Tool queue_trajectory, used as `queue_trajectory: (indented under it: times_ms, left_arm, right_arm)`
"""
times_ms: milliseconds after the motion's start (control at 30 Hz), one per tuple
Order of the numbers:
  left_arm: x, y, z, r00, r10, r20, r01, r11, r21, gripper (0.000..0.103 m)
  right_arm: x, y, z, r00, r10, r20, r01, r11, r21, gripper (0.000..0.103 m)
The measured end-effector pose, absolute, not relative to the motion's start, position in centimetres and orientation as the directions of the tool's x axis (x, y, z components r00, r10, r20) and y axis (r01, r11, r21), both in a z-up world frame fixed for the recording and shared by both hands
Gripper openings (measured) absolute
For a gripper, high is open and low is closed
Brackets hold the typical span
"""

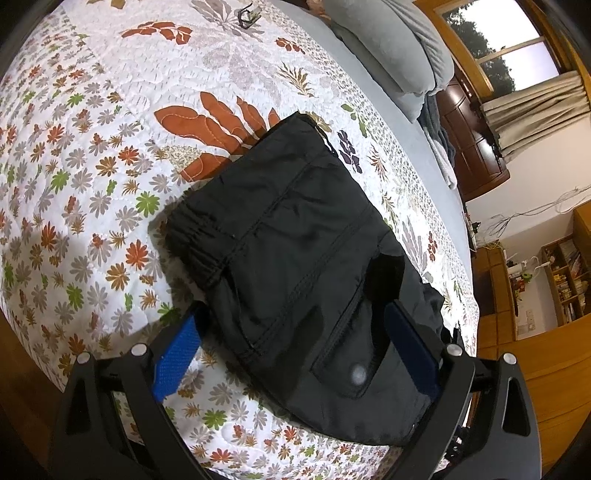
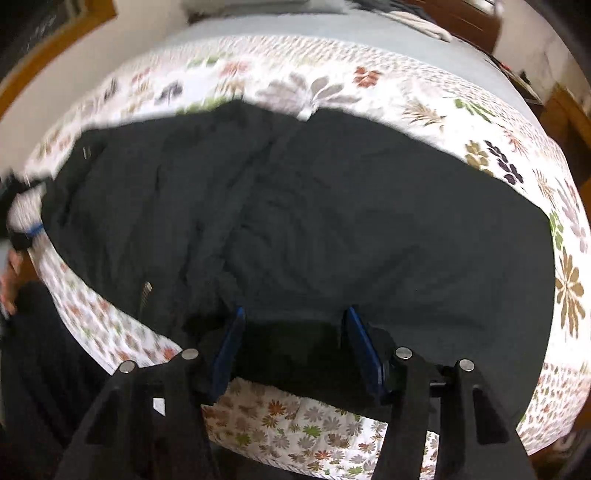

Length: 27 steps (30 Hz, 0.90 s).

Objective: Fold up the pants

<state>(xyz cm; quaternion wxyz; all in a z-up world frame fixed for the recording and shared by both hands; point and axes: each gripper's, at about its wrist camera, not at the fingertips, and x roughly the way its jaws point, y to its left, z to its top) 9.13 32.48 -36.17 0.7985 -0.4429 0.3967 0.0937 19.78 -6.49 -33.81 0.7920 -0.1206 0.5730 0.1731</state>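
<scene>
Already well along: black pants (image 1: 291, 236) folded into a compact stack on the floral quilt (image 1: 110, 155), elastic waistband at 9 o'clock of the bundle, a buttoned pocket flap at 5 o'clock. Seen from the right wrist, same pants (image 2: 295, 221) spread broad and dark across the quilt (image 2: 314, 417), blurred, near edge hanging toward 6 o'clock. Judged nearly done; probably one more fold or a smoothing left, though hard to say from the blur.

Left gripper (image 1: 291, 343) wide open, blue pads straddling the near end of the bundle, gripping nothing. Right gripper (image 2: 291, 347) about half open, fabric lying between the pads but not visibly pinched.

Round about: grey pillows (image 1: 399, 48) at 1 o'clock, a small dark object (image 1: 247, 16) at 12 o'clock on the quilt, too small to identify, a bookshelf (image 1: 565, 280) at 3 o'clock, a hand (image 2: 11, 280) at 9 o'clock in the right-wrist view. Nothing lying on the pants or crowding them.
</scene>
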Motion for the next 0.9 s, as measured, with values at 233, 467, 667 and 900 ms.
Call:
queue_trajectory:
  times_ms: [233, 467, 667, 900]
  left_arm:
    - [7.9, 34.1, -37.2, 0.701, -0.241, -0.671, -0.519, 0.473, -0.712, 0.095]
    - [7.7, 35.6, -38.8, 0.748, -0.307, -0.588, -0.505, 0.312, -0.805, 0.098]
    - [9.2, 35.5, -39.5, 0.78, -0.308, -0.545, -0.484, 0.254, -0.837, 0.1]
    - [8.5, 36.1, -40.3, 0.808, -0.303, -0.505, -0.467, 0.192, -0.863, 0.1]
  right_arm:
    - [20.5, -6.1, -32.0, 0.196, 0.143, -0.97, -0.453, 0.891, 0.04, 0.057]
    - [23.6, -4.2, -25.5, 0.145, 0.289, -0.946, -0.504, 0.845, 0.181, 0.065]
    - [26.1, 2.7, -22.1, 0.029, 0.387, -0.922, -0.612, 0.736, 0.29, 0.074]
    - [30.4, 17.9, -21.4, -0.269, 0.393, -0.879, -0.745, 0.493, 0.449, 0.099]
